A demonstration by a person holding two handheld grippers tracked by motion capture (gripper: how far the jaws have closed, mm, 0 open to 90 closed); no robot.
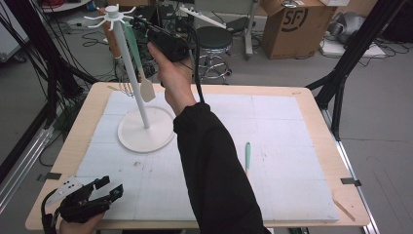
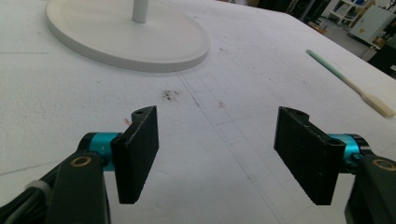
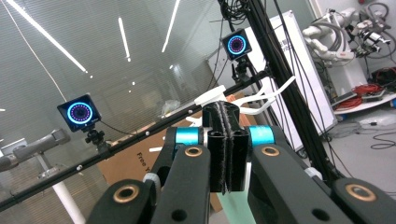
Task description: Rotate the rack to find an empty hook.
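A white hook stand (image 1: pixel 134 73) rises from its round base (image 1: pixel 146 129) at the table's back left. A green-handled spatula (image 1: pixel 132 44) hangs along the pole with its pale blade (image 1: pixel 147 90) down. My right gripper (image 1: pixel 142 25) is raised to the hooked top (image 1: pixel 111 12) and is shut on the spatula's handle. In the right gripper view the jaws of the right gripper (image 3: pixel 225 140) are pressed together, the green handle (image 3: pixel 236 207) shows below them and the white hooks (image 3: pixel 261 100) just beyond. My left gripper (image 1: pixel 109 187) rests open at the front left corner, and its jaws (image 2: pixel 217 154) hold nothing.
A second green spatula (image 1: pixel 247 156) lies flat on the white mat right of centre, and it is the spatula (image 2: pixel 345 79) at the upper right of the left gripper view. The stand's base (image 2: pixel 126 37) lies ahead of the left gripper. A stool (image 1: pixel 213 39) and a cardboard box (image 1: pixel 292 24) stand beyond the table.
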